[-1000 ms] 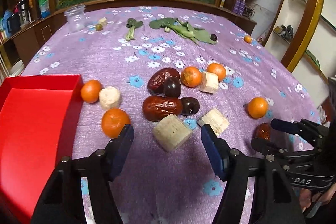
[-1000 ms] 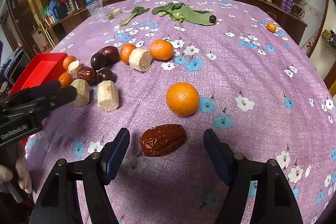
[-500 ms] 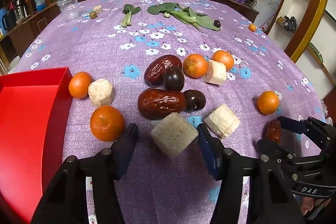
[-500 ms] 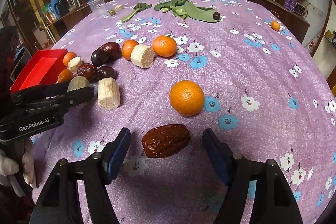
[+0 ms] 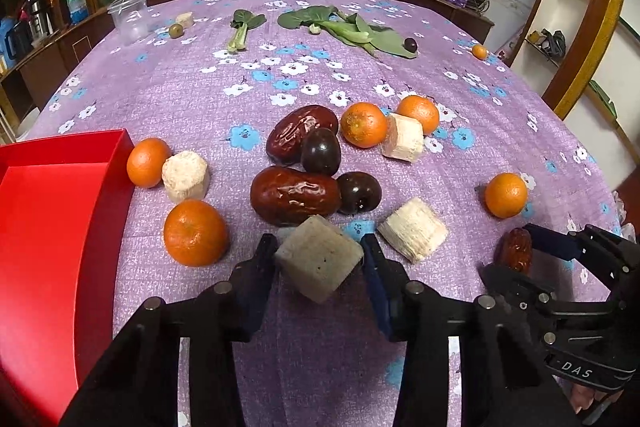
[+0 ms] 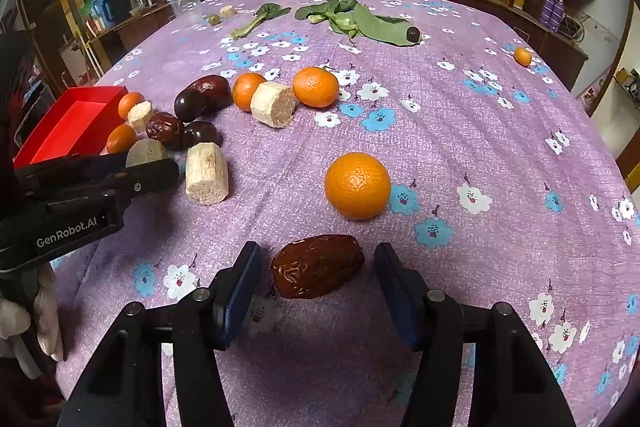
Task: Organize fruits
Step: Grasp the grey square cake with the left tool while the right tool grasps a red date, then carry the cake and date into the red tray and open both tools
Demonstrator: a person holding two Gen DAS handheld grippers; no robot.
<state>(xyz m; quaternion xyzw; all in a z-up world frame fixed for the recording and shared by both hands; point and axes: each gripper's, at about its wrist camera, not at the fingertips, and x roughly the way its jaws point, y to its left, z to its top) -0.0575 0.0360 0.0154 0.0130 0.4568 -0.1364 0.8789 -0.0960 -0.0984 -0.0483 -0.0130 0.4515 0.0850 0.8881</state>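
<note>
My left gripper is shut on a pale grey-beige sugarcane chunk, both pads touching its sides, on the purple flowered cloth. Behind it lie red dates, dark plums, oranges and more cane chunks. A red tray stands at the left. My right gripper is open around a wrinkled red date, pads apart from it; an orange lies just beyond. The right gripper also shows in the left wrist view.
Green leafy vegetables, a clear plastic cup, a small olive and a cane piece lie at the table's far side. A small orange sits far right. Wooden cabinets and shelves surround the table.
My left gripper moved forward and closed its pads onto the grey cane chunk. My right gripper narrowed a little around the date.
</note>
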